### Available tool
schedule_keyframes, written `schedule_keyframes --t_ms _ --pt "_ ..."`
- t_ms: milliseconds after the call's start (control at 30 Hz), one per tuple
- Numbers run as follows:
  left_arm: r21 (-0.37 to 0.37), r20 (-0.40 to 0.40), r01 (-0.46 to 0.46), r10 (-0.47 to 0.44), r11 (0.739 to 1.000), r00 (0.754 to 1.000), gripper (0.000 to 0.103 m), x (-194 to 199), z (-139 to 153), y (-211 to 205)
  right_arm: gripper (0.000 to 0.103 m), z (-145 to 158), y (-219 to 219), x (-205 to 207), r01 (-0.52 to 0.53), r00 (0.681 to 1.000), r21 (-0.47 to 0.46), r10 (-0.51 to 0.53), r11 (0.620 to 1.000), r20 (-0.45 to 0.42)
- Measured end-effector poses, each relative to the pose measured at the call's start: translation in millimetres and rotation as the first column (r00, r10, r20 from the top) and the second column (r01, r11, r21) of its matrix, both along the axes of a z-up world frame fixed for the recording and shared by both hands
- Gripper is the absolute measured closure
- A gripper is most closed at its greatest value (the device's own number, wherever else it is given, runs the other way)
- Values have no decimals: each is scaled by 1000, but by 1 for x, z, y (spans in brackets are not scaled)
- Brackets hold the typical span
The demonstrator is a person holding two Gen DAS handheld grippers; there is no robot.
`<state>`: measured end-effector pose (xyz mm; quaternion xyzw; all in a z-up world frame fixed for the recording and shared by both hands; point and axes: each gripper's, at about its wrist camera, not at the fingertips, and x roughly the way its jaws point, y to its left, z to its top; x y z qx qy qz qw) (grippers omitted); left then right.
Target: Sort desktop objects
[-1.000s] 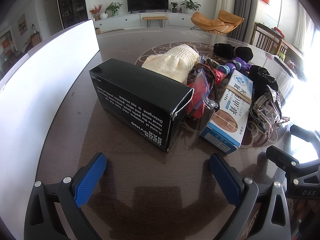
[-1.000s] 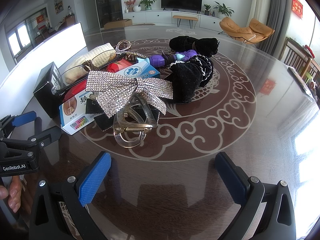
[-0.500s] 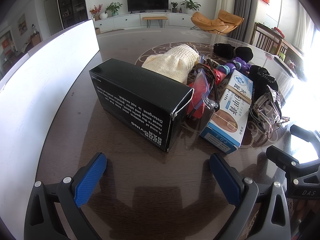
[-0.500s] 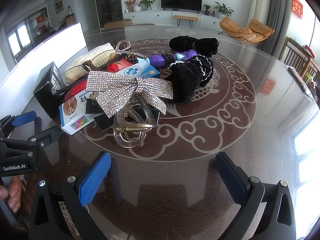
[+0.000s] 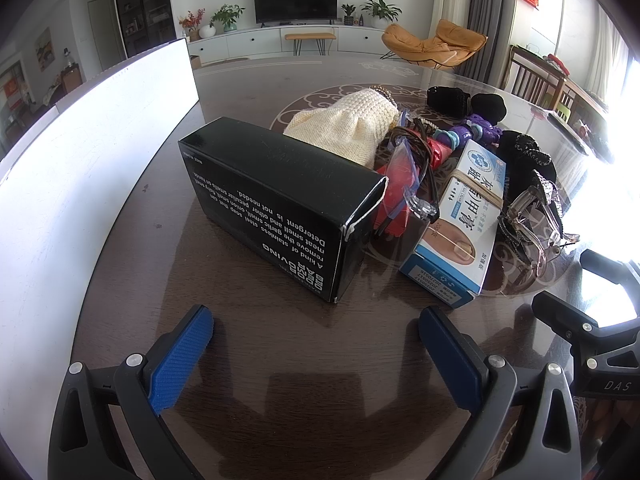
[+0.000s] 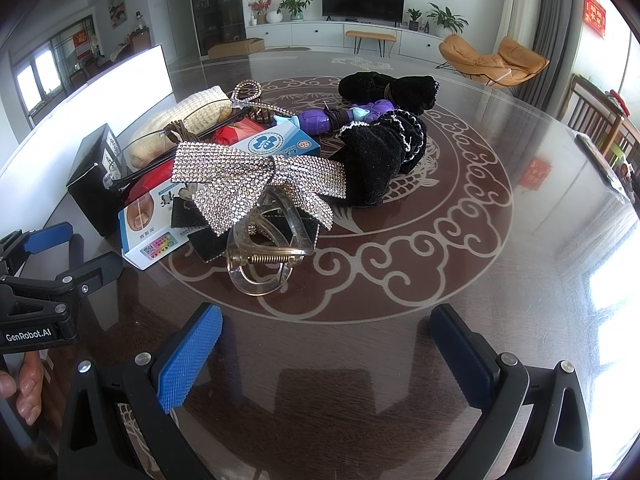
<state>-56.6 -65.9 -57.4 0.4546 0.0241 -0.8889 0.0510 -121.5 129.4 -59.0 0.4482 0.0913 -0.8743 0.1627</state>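
Note:
A heap of small items lies on the dark round table (image 6: 500, 280). In the left wrist view a black soap box (image 5: 280, 200) stands just ahead of my open left gripper (image 5: 316, 332), with a cream knitted pouch (image 5: 352, 128), clear glasses (image 5: 412, 184) and a blue-white ointment box (image 5: 460, 224) behind and to its right. In the right wrist view my open right gripper (image 6: 326, 332) hovers just short of a clear claw clip (image 6: 264, 256) under a rhinestone bow (image 6: 256, 184). A black velvet scrunchie (image 6: 380, 156) and a purple toy (image 6: 332, 118) lie beyond.
A tall white board (image 5: 80, 152) stands along the table's left side. The other gripper (image 6: 40, 300) and a hand (image 6: 24, 384) show at the left of the right wrist view. Bare tabletop spreads right of the heap. Chairs (image 6: 600, 120) stand beyond the table's far right edge.

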Motion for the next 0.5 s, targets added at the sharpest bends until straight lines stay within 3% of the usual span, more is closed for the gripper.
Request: schedule_keyframes --t_ms 267,400,500 --pt "2 -4 -8 8 1000 1000 0 10 0 -4 0 0 0 0 0 1000 0 0 1000 0" --pt "89 -25 18 -16 996 1000 0 21 8 -10 0 0 -1 0 0 1000 0 0 1000 0" --pt "142 -119 -4 21 990 993 0 30 33 -18 0 0 0 0 0 1000 0 0 1000 0"
